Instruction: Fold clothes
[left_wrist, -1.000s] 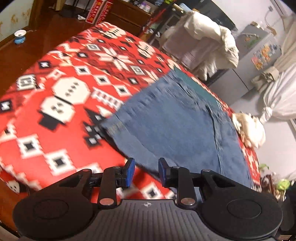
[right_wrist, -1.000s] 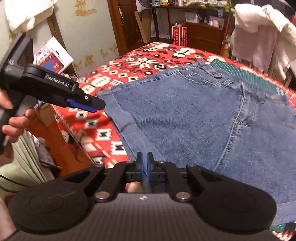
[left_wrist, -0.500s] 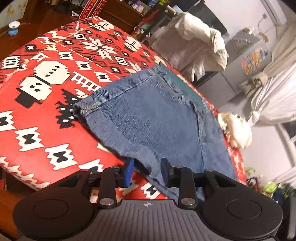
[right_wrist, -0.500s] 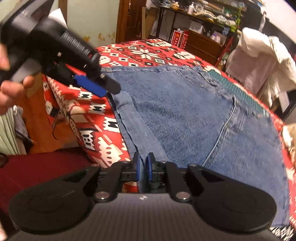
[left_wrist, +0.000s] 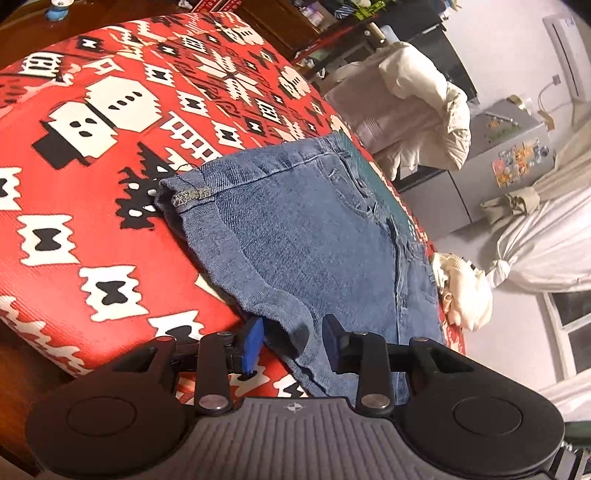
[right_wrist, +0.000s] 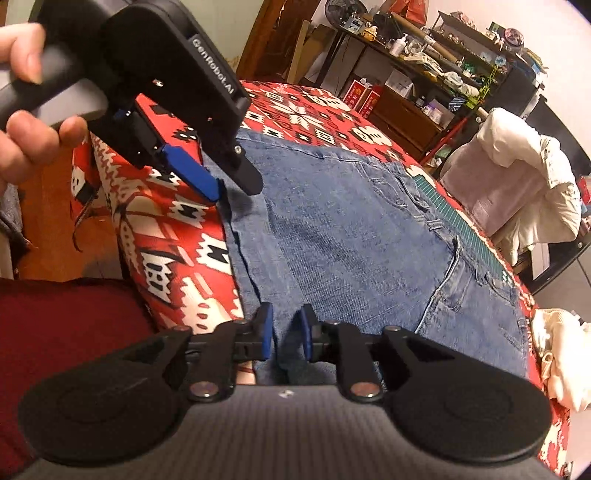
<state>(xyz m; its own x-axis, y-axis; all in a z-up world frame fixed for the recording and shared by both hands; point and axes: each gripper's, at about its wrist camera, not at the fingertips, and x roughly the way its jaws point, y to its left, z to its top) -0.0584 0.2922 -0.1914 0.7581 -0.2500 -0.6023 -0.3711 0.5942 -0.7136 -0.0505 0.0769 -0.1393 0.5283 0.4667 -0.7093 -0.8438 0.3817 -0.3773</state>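
- Left wrist view: the denim shorts (left_wrist: 317, 236) lie flat on the red patterned blanket (left_wrist: 92, 155), their near hem at the blanket's front edge.
- The left gripper (left_wrist: 293, 339) has its jaws spread wide, and a raised fold of the hem sits between the blue pads (left_wrist: 253, 338); neither pad can be seen pressing on it.
- The gripper's own body cuts off the lowest part of the shorts in this view.
- Right wrist view: the right gripper (right_wrist: 284, 332) is parted by a narrow gap, with denim showing through it; whether the cloth is pinched is hard to make out, since the hem passes under the gripper body.
- The left gripper appears here too, upper left, held by a hand (right_wrist: 26, 110) of which only the fingers show, the rest cut by the frame edge.
- Its tips sit at the far corner of the hem, and contact is blurred.
- A pale garment (right_wrist: 554, 339) lies beside the shorts at the right, partly cropped.
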